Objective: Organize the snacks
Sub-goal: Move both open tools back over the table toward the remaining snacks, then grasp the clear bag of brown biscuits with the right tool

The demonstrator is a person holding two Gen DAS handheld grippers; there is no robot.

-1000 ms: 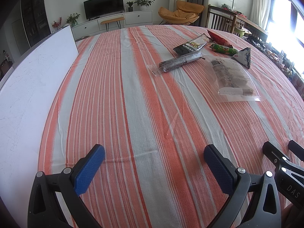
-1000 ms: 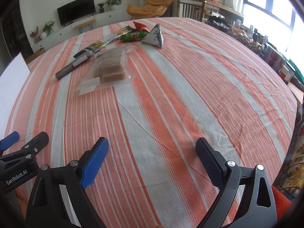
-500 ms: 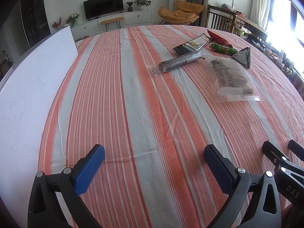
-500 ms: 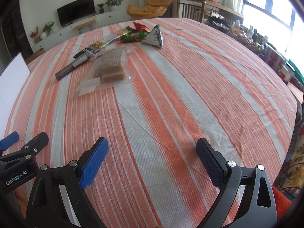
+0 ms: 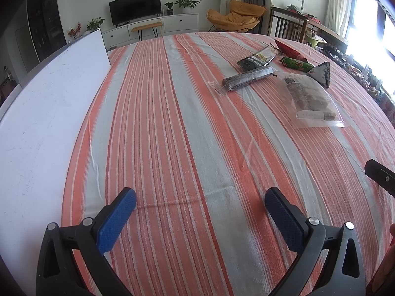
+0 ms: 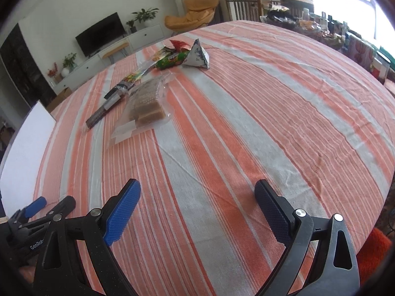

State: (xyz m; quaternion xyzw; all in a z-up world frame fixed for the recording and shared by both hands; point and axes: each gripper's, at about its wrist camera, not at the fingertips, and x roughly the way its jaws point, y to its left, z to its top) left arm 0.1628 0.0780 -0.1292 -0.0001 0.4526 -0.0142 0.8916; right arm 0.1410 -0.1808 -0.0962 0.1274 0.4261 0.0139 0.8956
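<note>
Several snack packets lie grouped on the striped tablecloth (image 5: 187,128), far ahead of both grippers. Nearest is a clear bag of wafers (image 5: 311,98) (image 6: 145,103). Beside it lies a long dark packet (image 5: 246,79) (image 6: 106,108). Behind them are a green packet (image 5: 295,63) (image 6: 172,60), a red packet (image 5: 286,48) (image 6: 179,44) and a white-and-blue triangular packet (image 5: 322,74) (image 6: 198,55). My left gripper (image 5: 198,199) is open over bare cloth. My right gripper (image 6: 197,190) is open too, holding nothing.
A white board (image 5: 44,113) (image 6: 27,133) lies along the table's left side. The table's right edge (image 6: 385,162) curves away near my right gripper. A chair and a cluttered side table stand beyond the far right. My left gripper's fingers (image 6: 37,212) show at the right wrist view's lower left.
My right gripper has tilted and shifted forward, sliding toward the edge of the left wrist view. The left gripper has barely moved. The snacks lie as before.
</note>
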